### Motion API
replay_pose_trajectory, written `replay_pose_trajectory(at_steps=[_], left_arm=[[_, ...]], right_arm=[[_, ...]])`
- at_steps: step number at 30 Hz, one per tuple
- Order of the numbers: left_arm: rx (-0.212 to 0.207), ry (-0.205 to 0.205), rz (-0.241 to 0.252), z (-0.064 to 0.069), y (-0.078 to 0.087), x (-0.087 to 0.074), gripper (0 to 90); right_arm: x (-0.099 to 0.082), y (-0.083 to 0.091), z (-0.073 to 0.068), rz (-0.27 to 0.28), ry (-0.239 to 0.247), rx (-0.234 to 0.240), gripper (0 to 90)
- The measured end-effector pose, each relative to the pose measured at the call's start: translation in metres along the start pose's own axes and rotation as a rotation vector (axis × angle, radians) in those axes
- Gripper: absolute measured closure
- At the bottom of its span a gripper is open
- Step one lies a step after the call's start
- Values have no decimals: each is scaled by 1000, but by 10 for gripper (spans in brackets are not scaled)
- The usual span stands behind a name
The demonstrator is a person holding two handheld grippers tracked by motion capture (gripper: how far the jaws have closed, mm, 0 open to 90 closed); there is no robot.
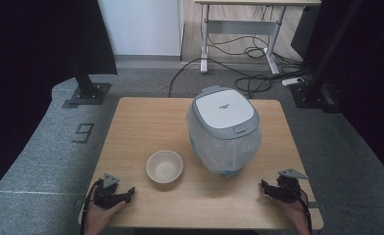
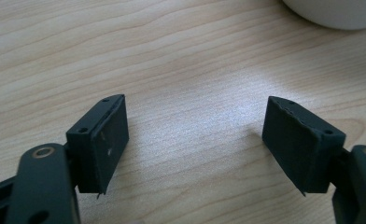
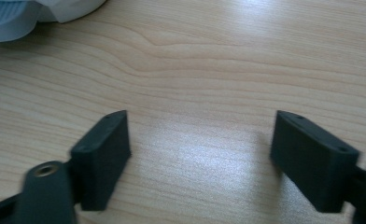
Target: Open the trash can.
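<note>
Left gripper (image 1: pixel 130 192): I hold it at the near left corner of the table (image 1: pixel 146 117), pointing toward the middle. Its jaws stand wide apart and released, with nothing between them.
Left fingers (image 2: pixel 107 140): in the left gripper view my two black pads sit low over bare wood, well apart from each other, touching no object.
Right gripper (image 1: pixel 263 187): I hold it at the near right corner, pointing inward toward the left gripper. Its jaws are spread wide and released, gripping nothing.
Right fingers (image 3: pixel 107 145): in the right gripper view both pads hang over plain wood grain, with an open gap between them.
Bowl (image 1: pixel 164 166): a pale, empty, upright bowl, ahead of my left fingers and a little to their right, near but not touching. In the left gripper view its white rim (image 2: pixel 337 11) shows beyond the right pad.
Rice cooker (image 1: pixel 224 128): a white and grey cooker with its lid closed, wrapped in clear plastic, standing ahead of my right fingers and off to their left, apart from them. Its base (image 3: pixel 13 18) shows beyond the left pad in the right gripper view.
Bowl and cooker: they stand just beside each other, between my two grippers and farther up the table.
</note>
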State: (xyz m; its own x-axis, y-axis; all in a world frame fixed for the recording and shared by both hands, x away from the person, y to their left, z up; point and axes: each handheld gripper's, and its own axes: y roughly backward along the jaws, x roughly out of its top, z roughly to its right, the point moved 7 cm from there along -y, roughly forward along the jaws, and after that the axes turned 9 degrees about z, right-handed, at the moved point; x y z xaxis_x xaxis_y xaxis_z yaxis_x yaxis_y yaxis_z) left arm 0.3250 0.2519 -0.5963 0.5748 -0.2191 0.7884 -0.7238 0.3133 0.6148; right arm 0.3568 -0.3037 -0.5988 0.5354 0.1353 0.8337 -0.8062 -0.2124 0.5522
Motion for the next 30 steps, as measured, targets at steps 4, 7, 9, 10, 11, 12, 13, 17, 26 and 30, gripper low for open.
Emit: replay_pose_trajectory(at_steps=[4, 7, 9, 10, 11, 12, 13, 17, 26, 30], left_arm=[[-4, 4, 5, 0, 0, 0, 219], [-6, 9, 8, 0, 1, -1, 219], [-2, 3, 8, 0, 1, -1, 219], [0, 0, 7, 1, 1, -2, 218], [0, 0, 7, 1, 1, -2, 216], [-1, 1, 6, 1, 1, -1, 212], [0, 3, 5, 2, 0, -1, 204], [5, 0, -1, 4, -4, 2, 180], [-7, -10, 13, 4, -5, 1, 173], [-8, -11, 13, 4, -5, 1, 173]], right_arm=[[2, 4, 0, 1, -24, 13, 328], [5, 7, -4, 14, -27, 36, 386], [7, 8, -7, 26, -20, 51, 404], [9, 8, -8, 37, -14, 53, 420], [9, 8, -8, 37, -14, 53, 420], [13, 10, -12, 64, -7, 67, 470], [16, 12, -13, 75, 0, 72, 503], [22, 15, -19, 117, 26, 106, 668], [35, 16, -32, 148, 45, 216, 897], [41, 14, -40, 164, 66, 238, 897]])
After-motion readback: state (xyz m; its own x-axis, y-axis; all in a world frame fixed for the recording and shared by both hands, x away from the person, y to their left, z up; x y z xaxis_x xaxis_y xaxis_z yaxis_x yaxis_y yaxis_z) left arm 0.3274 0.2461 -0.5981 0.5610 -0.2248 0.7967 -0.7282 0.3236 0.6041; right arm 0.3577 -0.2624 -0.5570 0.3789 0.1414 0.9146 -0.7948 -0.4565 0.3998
